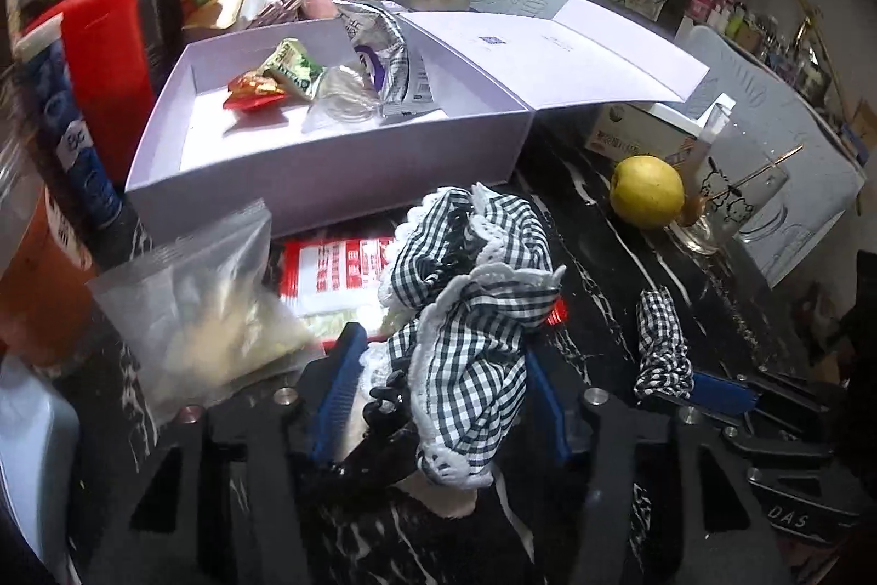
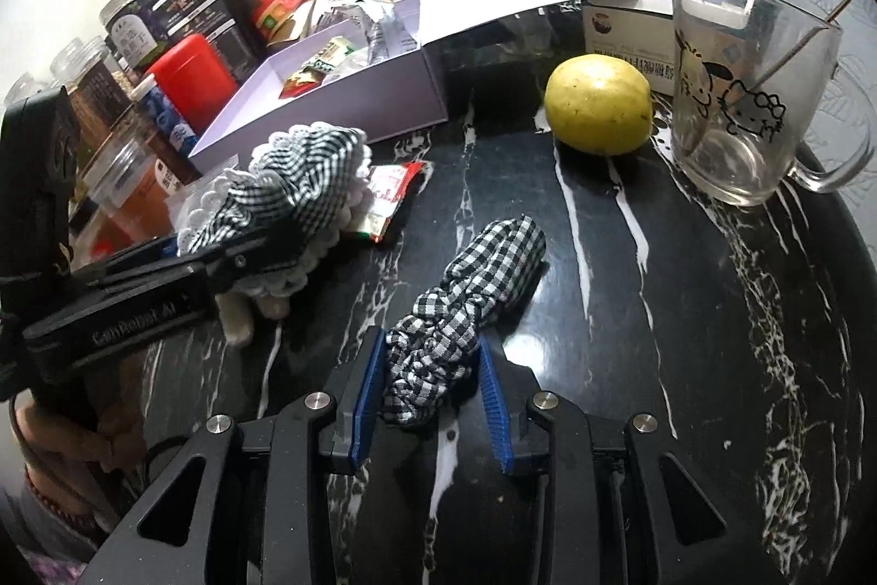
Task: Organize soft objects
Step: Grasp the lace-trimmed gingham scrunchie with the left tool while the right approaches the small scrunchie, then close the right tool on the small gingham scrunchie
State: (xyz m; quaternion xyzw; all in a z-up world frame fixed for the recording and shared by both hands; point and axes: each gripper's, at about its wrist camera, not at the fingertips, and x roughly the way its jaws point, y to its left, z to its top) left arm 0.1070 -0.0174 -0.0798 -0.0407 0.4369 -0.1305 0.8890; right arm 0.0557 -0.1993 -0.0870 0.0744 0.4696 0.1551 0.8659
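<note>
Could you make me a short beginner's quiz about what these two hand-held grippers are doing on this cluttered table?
1. True or false: the left hand-held gripper is closed on the lace-trimmed checked cloth.
2. What does the right hand-held gripper hold? A) the yellow fruit B) the small checked scrunchie C) the glass mug
3. Fill in: the snack packets lie inside the open pale ____.

Key: 1 true; 2 B; 3 box.
</note>
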